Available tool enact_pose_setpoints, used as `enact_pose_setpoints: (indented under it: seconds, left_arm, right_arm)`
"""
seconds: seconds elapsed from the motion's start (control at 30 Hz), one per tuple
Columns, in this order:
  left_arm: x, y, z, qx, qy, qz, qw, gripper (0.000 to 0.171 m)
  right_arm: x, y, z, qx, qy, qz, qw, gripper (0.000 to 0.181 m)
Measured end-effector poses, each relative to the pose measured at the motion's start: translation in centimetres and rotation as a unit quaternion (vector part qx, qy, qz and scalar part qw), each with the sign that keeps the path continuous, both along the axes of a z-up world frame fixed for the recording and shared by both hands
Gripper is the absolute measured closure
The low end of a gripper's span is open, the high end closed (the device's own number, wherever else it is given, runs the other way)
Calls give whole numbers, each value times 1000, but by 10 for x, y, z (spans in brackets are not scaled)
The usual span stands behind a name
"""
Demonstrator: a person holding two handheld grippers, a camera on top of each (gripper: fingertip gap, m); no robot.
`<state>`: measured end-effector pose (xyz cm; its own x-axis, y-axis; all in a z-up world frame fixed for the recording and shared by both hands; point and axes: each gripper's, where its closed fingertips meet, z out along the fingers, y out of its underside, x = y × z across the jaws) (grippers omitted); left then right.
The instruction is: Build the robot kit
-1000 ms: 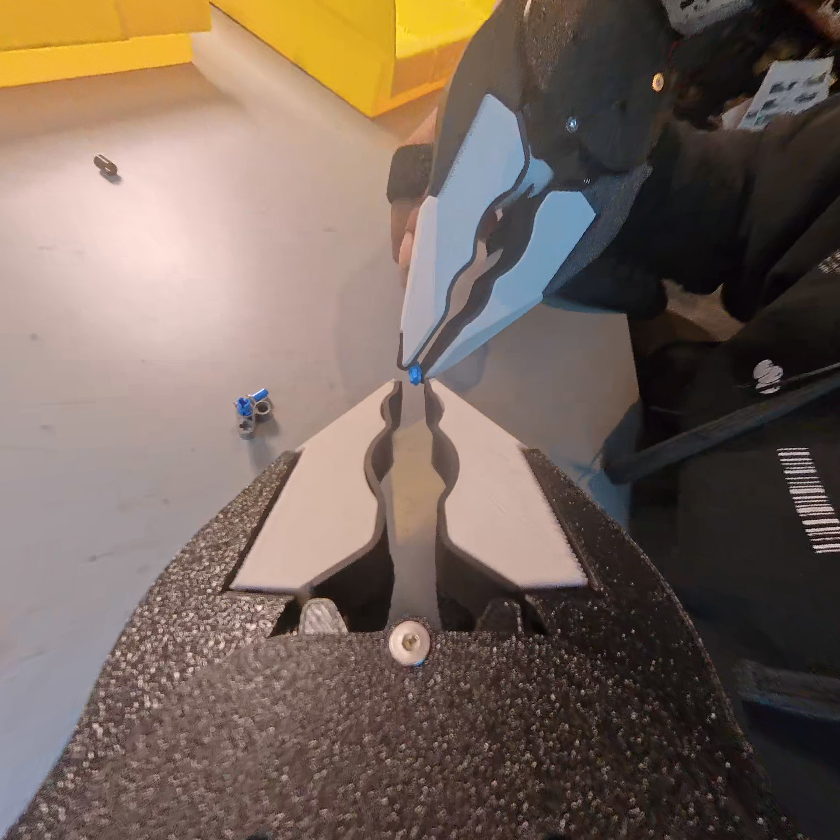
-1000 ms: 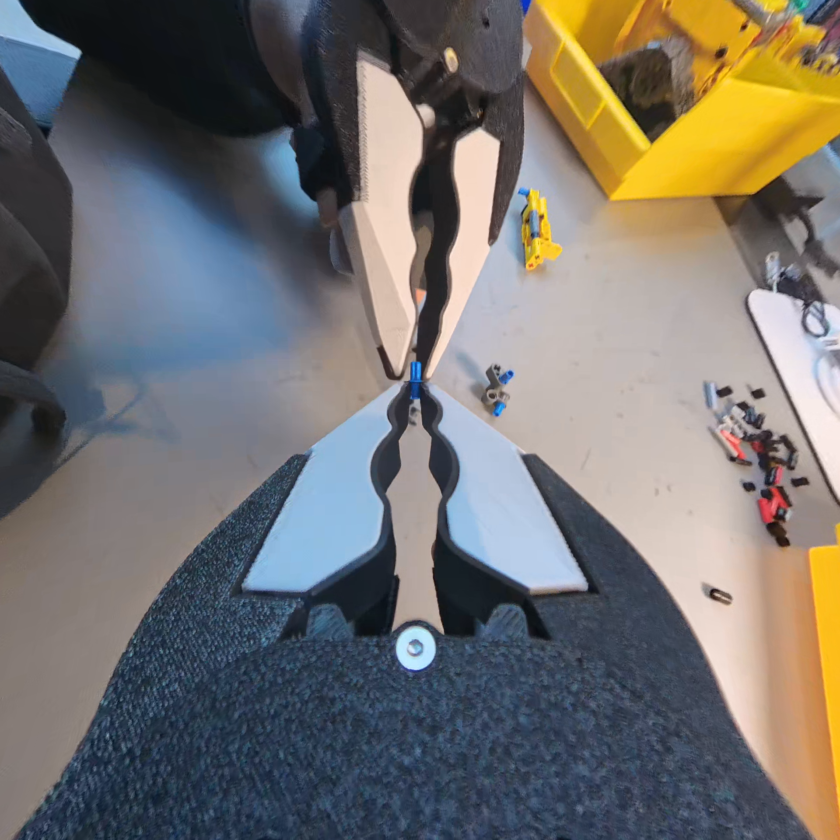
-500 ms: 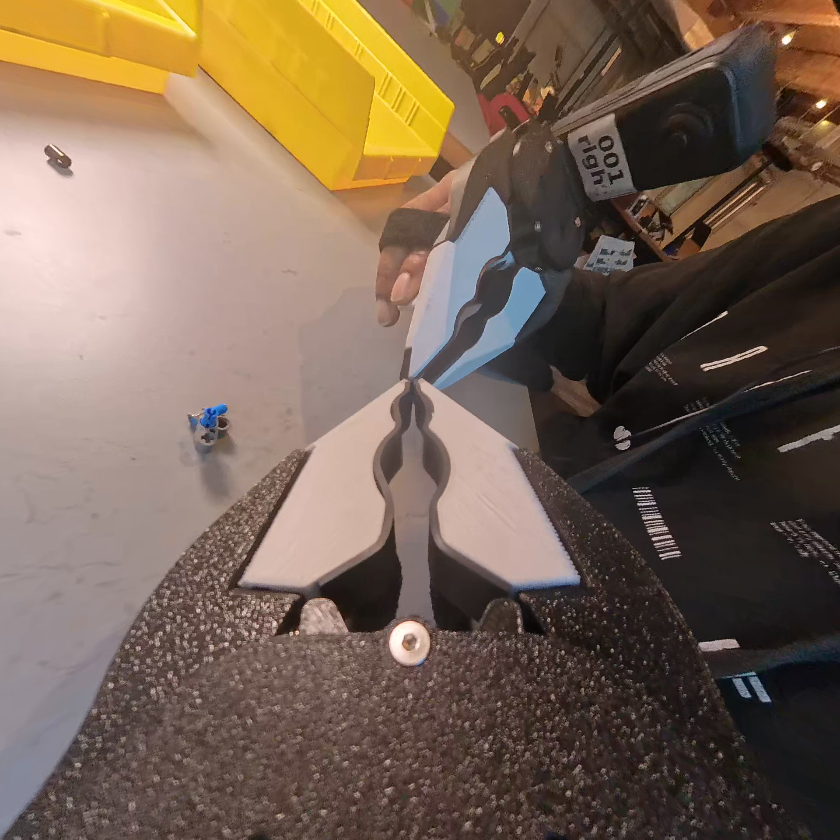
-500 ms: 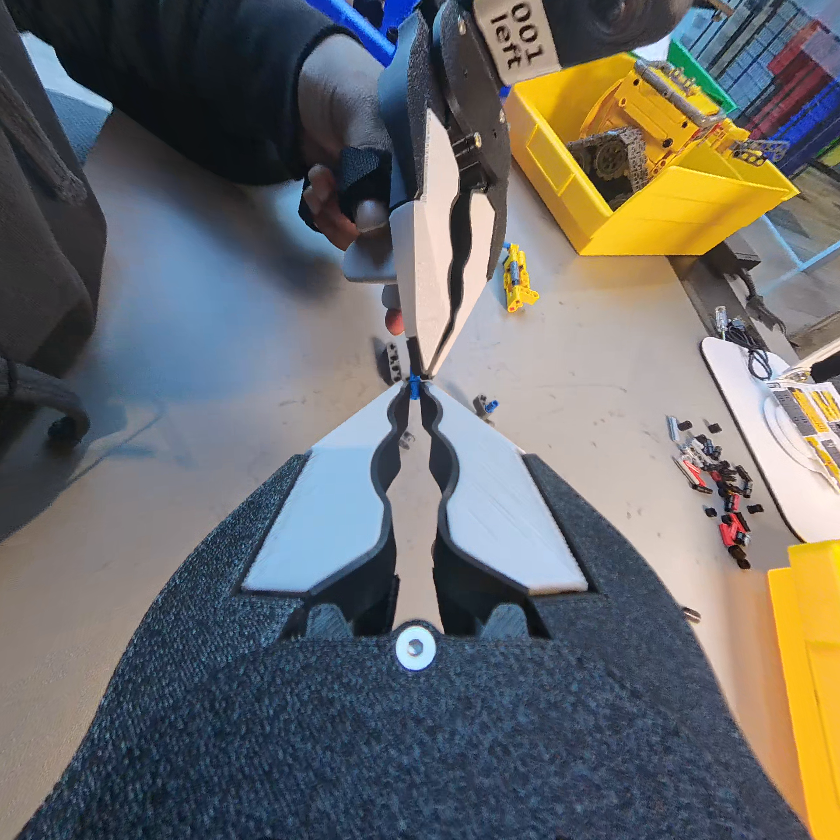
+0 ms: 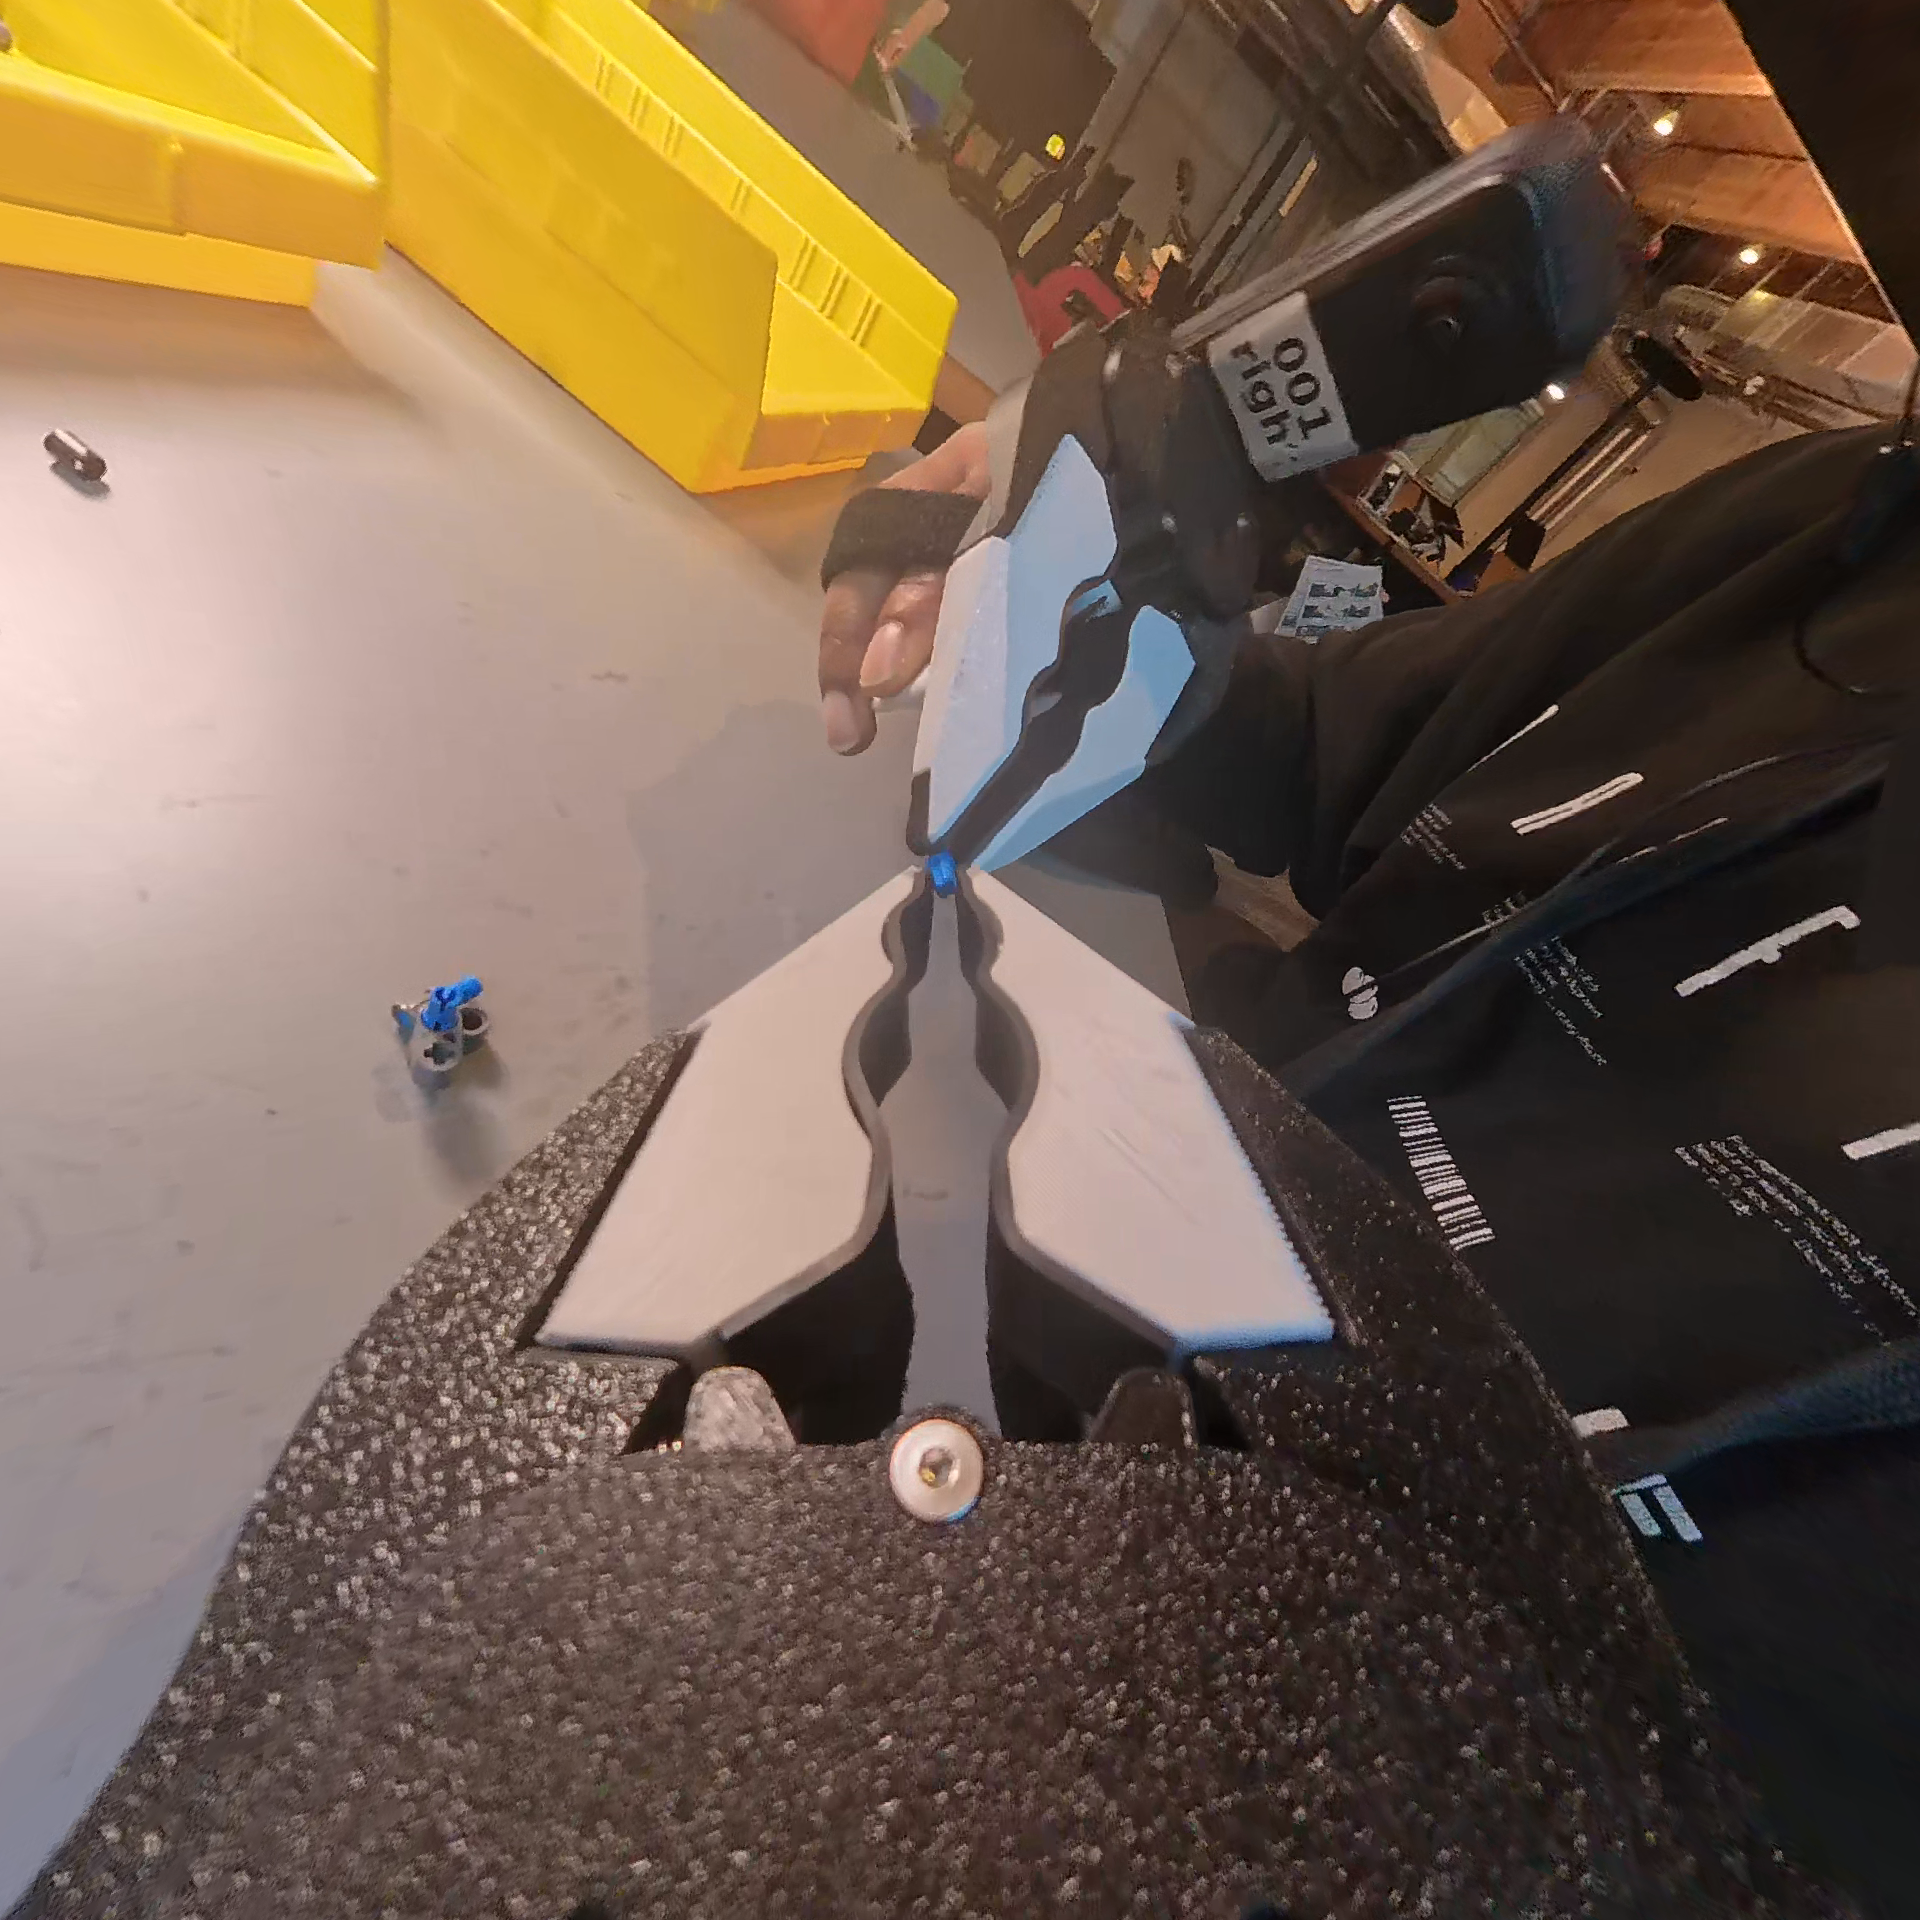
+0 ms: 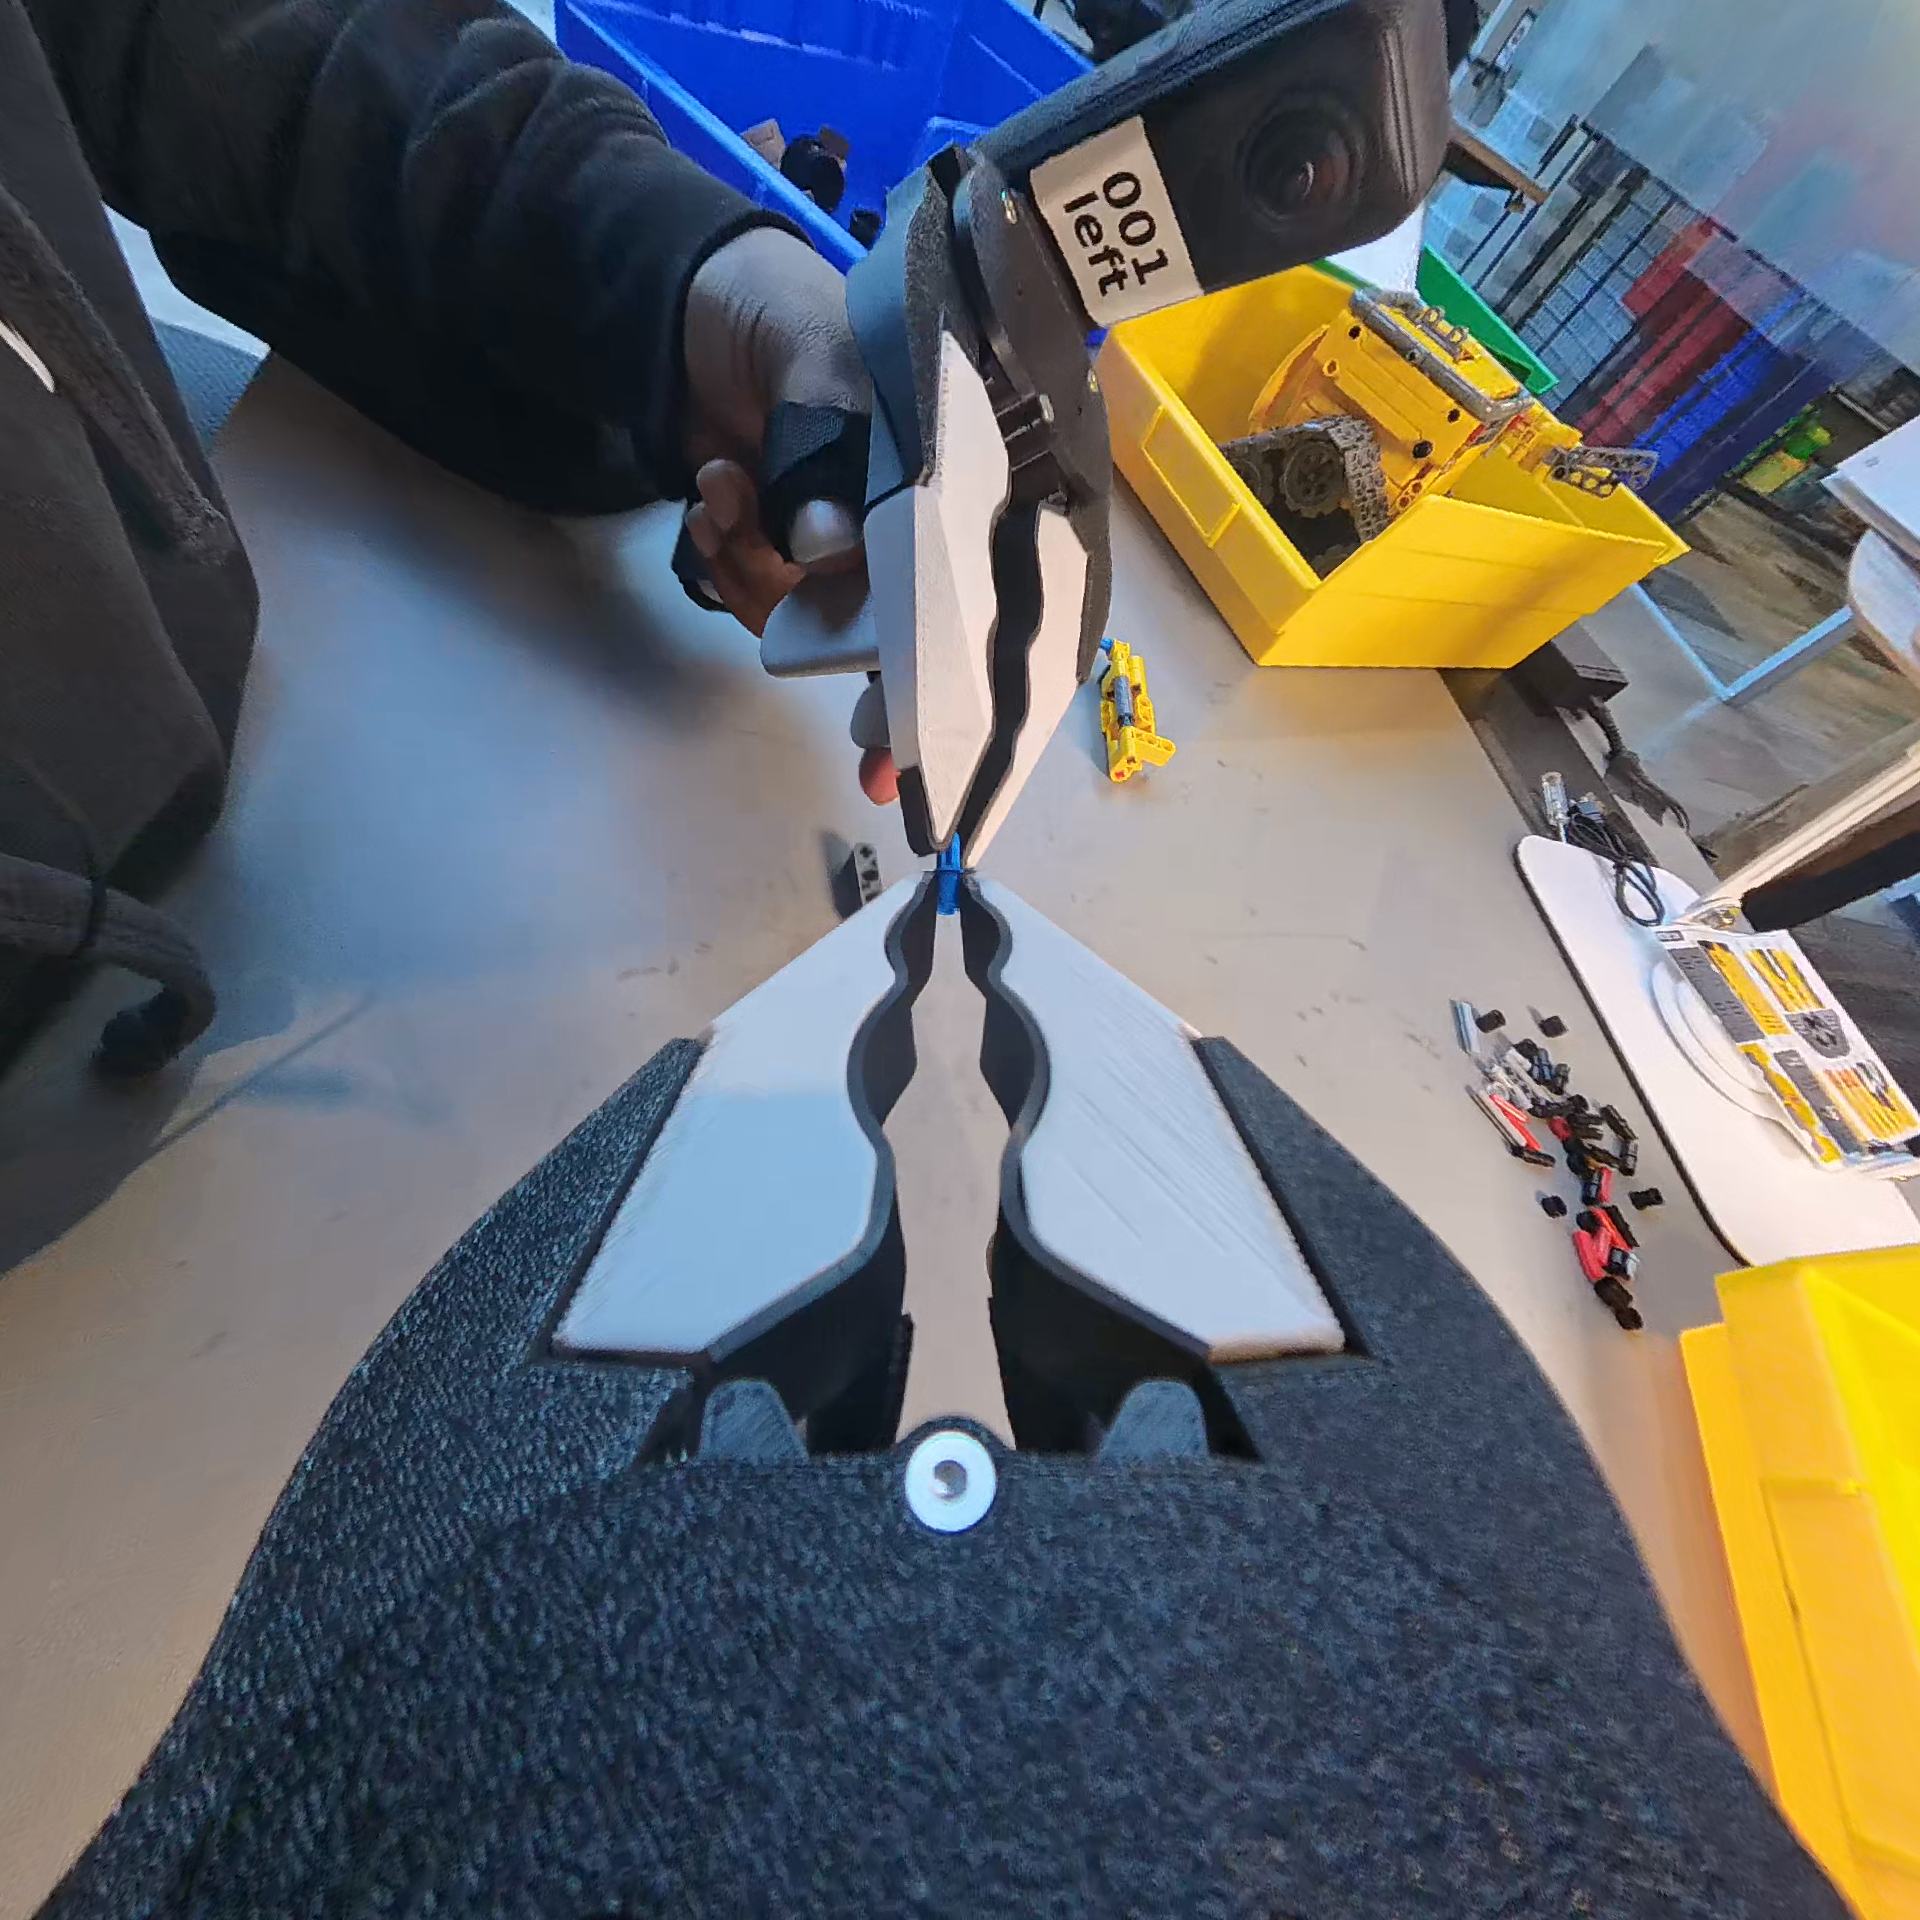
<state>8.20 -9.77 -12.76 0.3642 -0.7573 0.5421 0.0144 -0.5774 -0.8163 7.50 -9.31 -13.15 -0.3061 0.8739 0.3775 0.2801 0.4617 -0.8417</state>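
Left wrist view, from the left: a small grey-and-blue piece [image 5: 442, 1029] lies on the grey worktop [image 5: 312, 727]. At centre the left tongs [image 5: 940, 891] and right tongs [image 5: 940, 847] meet tip to tip above the worktop, both narrowed onto a blue pin [image 5: 941, 873]. Right wrist view: the same blue pin [image 6: 948, 883] bridges the tips; a yellow bin [image 6: 1434, 582] stands far right.

Two grippers tip to tip above the table

The left gripper [image 5: 940, 902] and right gripper [image 6: 943, 896] meet over the table [image 6: 436, 831], a small pin [image 6: 947, 883] between their tips. In the right wrist view, a bin [image 6: 1434, 582] stands behind right, loose parts [image 6: 1558, 1153] lie right, and a small assembly [image 6: 1132, 712] sits between them.
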Motion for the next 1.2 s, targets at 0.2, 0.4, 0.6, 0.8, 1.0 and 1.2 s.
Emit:
enact_pose_setpoints:
  seconds: [0.2,0.4,0.6,0.8,1.0,1.2]
  left_arm:
    - [3,-12,29,83,-51,-31,995,169]
    - [6,-17,33,77,-76,-43,993,169]
    - [6,-17,36,62,-94,-48,992,170]
    - [7,-17,35,53,-100,-51,992,169]
    - [4,-11,29,36,-86,-40,995,168]
    - [-17,5,-39,114,214,11,970,156]
  right_arm:
    - [5,-13,34,-117,76,48,989,177]
    - [7,-19,41,-134,91,65,985,176]
    - [8,-19,41,-120,94,65,986,174]
    - [7,-19,37,-93,90,59,990,176]
    - [5,-14,33,-92,75,45,992,177]
    - [7,36,-2,-101,-8,-54,993,177]
